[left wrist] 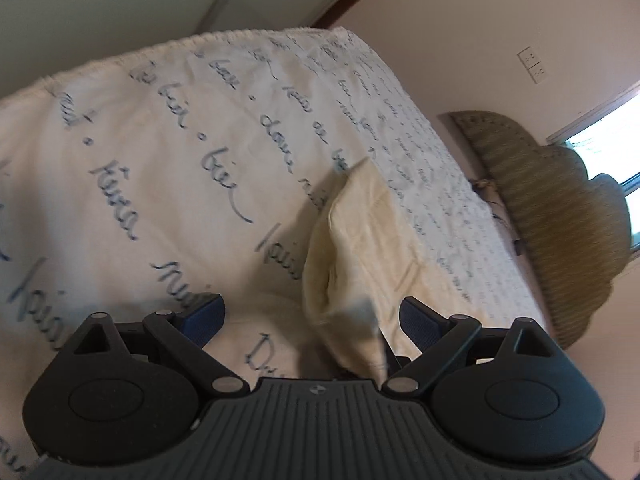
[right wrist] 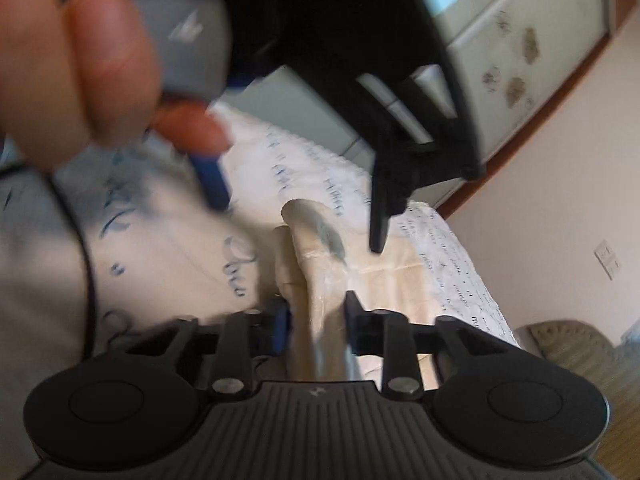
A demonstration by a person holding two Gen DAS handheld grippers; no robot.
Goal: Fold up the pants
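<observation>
Cream pants lie bunched on a white bedspread with blue script. In the left wrist view my left gripper is open, its blue pads wide apart; a fold of the pants sits between them near the right pad. In the right wrist view my right gripper is shut on a fold of the pants. The left gripper and the hand holding it fill the top of that view, just above the cloth.
The bed ends at the right beside a woven wicker headboard. A pink wall with a socket and a window lie beyond. A wardrobe with flower marks stands behind the bed.
</observation>
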